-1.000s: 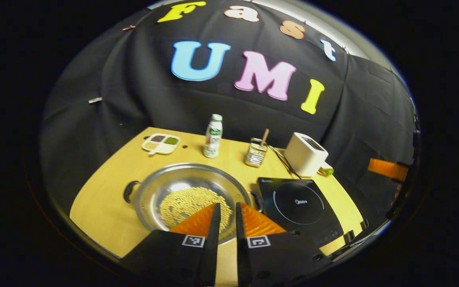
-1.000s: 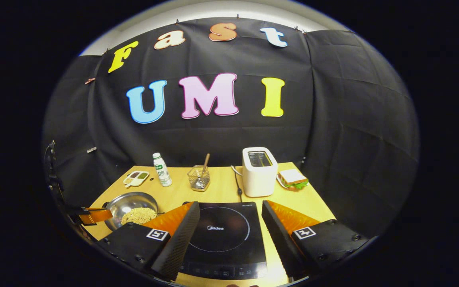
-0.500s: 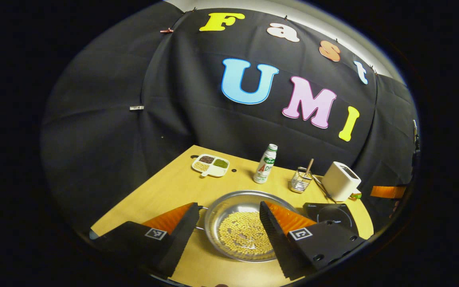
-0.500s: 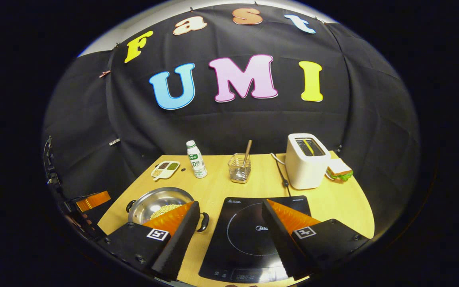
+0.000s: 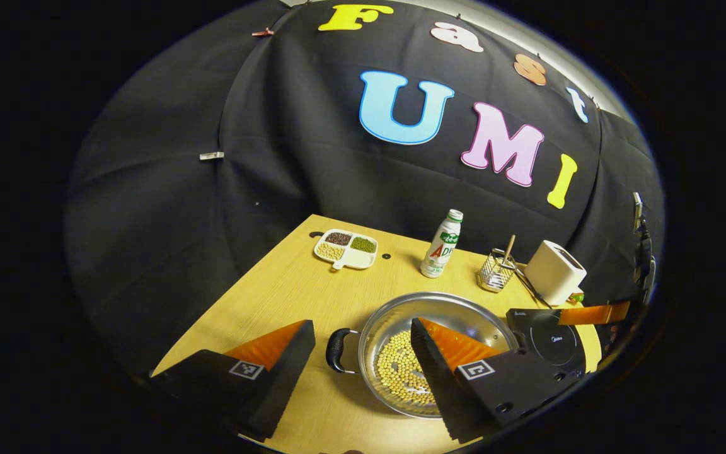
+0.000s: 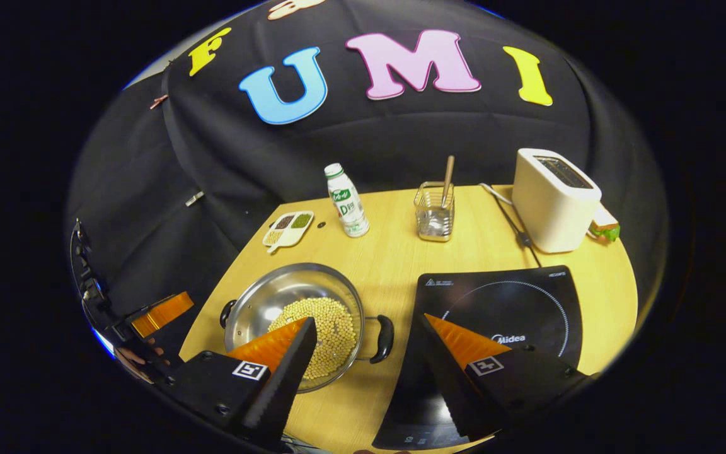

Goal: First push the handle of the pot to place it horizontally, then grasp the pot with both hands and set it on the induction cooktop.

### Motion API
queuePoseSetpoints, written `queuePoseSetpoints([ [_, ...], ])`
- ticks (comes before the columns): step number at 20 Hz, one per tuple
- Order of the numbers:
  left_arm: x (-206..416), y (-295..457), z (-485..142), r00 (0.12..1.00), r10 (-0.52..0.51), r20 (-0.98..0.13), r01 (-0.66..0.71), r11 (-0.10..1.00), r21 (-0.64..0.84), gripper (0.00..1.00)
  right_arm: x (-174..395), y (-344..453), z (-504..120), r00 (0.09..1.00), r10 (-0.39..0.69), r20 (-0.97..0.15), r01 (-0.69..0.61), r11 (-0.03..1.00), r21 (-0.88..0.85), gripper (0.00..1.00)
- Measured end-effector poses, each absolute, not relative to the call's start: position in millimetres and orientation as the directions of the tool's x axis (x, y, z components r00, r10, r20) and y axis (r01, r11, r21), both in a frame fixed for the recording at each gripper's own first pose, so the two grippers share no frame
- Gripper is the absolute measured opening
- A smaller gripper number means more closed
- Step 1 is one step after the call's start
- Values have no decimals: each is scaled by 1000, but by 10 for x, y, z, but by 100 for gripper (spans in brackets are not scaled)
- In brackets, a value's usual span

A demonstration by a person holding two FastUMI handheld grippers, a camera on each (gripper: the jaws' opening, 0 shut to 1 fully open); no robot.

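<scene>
Two handles on the pot [image 6: 293, 315] already sit roughly side to side across the worktop [image 6: 394, 265], so I'd call the push-it-horizontal part basically done, though that's a judgement from how it lies. The pot, with a layer of beans [image 6: 325, 328] in it, sits on the bare worktop just left of the cooktop [image 6: 514, 309], near it but not on it, so the lift is all still to do. Left gripper [image 5: 363, 340] has its jaws spread wide, gripping nothing, and the pot's left handle [image 5: 336, 350] sits in the gap between them. Right gripper [image 6: 369, 334] is the same deal, jaws released and wide, with the right handle [image 6: 383, 338] between them. Neither looks to be touching a handle yet. What's left, I reckon: clamp both handles, lift level so the beans don't slide, set it on the cooktop ring
</scene>
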State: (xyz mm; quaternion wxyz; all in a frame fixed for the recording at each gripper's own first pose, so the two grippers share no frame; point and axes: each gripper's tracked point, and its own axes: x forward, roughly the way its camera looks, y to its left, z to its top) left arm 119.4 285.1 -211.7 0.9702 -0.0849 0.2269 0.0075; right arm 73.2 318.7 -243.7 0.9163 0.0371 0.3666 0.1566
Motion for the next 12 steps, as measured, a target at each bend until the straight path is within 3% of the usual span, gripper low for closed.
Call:
queuePoseSetpoints([
  [12, 1607, 2905, -2789, 844, -79, -531, 19, 993, -117, 95, 890, 3308, -3370, 558, 259, -788, -214, 963, 165, 100],
])
